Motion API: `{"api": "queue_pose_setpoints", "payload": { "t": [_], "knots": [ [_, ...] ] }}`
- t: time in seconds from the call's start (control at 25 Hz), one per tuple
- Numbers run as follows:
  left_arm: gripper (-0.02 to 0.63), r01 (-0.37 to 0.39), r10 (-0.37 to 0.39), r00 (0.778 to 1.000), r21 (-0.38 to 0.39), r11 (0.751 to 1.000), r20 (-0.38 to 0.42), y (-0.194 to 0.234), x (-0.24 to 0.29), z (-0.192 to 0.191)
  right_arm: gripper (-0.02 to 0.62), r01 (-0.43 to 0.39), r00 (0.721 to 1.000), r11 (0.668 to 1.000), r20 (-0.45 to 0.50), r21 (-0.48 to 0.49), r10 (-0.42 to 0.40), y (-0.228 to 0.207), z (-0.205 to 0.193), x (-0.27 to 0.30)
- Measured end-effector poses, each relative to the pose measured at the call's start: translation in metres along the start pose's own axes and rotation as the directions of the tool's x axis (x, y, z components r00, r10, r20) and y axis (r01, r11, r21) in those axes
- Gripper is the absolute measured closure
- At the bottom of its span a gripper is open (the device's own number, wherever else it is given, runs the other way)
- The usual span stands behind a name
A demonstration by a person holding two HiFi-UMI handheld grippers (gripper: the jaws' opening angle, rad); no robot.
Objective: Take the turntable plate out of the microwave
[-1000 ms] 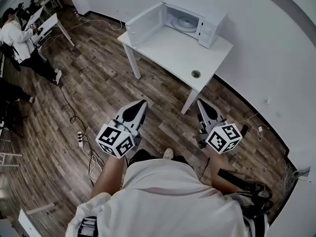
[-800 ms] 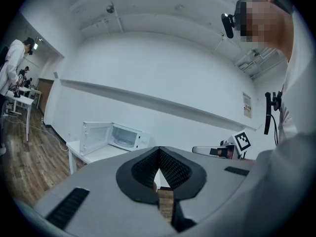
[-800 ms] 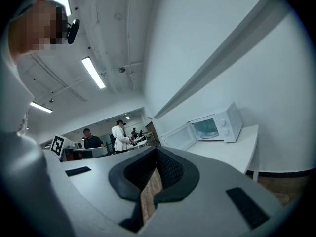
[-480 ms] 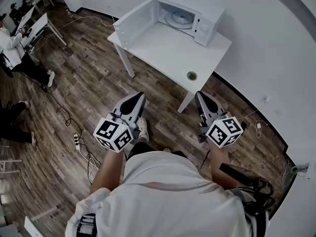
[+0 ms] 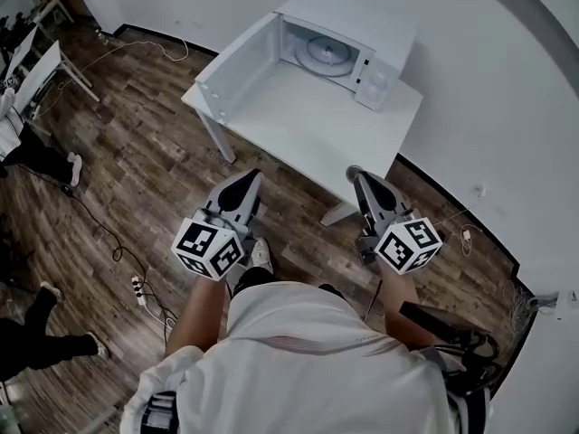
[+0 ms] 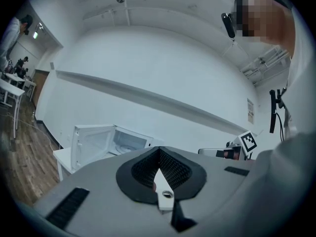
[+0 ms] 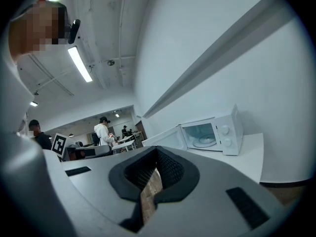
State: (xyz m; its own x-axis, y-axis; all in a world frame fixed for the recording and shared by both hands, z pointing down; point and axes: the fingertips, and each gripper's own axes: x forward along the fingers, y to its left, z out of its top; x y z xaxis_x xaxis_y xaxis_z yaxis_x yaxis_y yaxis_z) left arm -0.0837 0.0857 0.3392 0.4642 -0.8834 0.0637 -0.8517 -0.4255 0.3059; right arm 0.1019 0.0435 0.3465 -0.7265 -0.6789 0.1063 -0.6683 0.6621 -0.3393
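Over wood floor (image 5: 136, 161), faced the turntable plate (image 5: 324, 54) far ahead of left gripper (image 5: 245, 183) and right gripper (image 5: 356, 177), both closed, empty; probably needed jaws parted before entering the microwave (image 5: 387, 36).

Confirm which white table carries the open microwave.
The near table beside the wall bears the microwave, door open; the far-left desks stand apart across the room.

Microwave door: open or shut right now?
Open: the door stands wide at the left of the microwave, and the turntable plate shows inside.
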Motion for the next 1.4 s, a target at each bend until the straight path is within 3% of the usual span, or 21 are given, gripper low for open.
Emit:
{"api": "queue_pose_setpoints", "payload": {
  "t": [0.24, 0.48, 0.8, 1.12, 1.4],
  "knots": [
    [0.597, 0.034, -0.034, 0.999, 0.015, 0.999, -0.021, 0.081, 0.033, 0.027, 0.592, 0.064, 0.998, 0.998, 0.032, -0.016, -0.063, -0.007, 0.018, 0.077],
    [0.595, 0.112, -0.112, 0.993, 0.005, 0.994, -0.049, 0.125, 0.067, 0.033, 0.592, 0.117, 0.992, 0.993, 0.038, -0.017, -0.117, -0.007, 0.019, 0.13],
    [0.597, 0.172, -0.175, 0.981, -0.043, 0.984, -0.081, 0.143, 0.104, 0.024, 0.592, 0.159, 0.987, 0.987, 0.008, -0.014, -0.159, -0.027, 0.018, 0.159],
    [0.597, 0.158, -0.16, 0.983, -0.034, 0.987, -0.095, 0.147, 0.167, 0.027, 0.592, 0.114, 0.993, 0.993, 0.012, 0.021, -0.114, -0.085, 0.028, 0.192],
    [0.595, 0.14, -0.144, 0.982, -0.046, 0.989, -0.121, 0.135, 0.252, 0.028, 0.592, 0.078, 0.997, 0.995, 0.016, 0.065, -0.079, -0.163, 0.05, 0.206]
  ]
}}
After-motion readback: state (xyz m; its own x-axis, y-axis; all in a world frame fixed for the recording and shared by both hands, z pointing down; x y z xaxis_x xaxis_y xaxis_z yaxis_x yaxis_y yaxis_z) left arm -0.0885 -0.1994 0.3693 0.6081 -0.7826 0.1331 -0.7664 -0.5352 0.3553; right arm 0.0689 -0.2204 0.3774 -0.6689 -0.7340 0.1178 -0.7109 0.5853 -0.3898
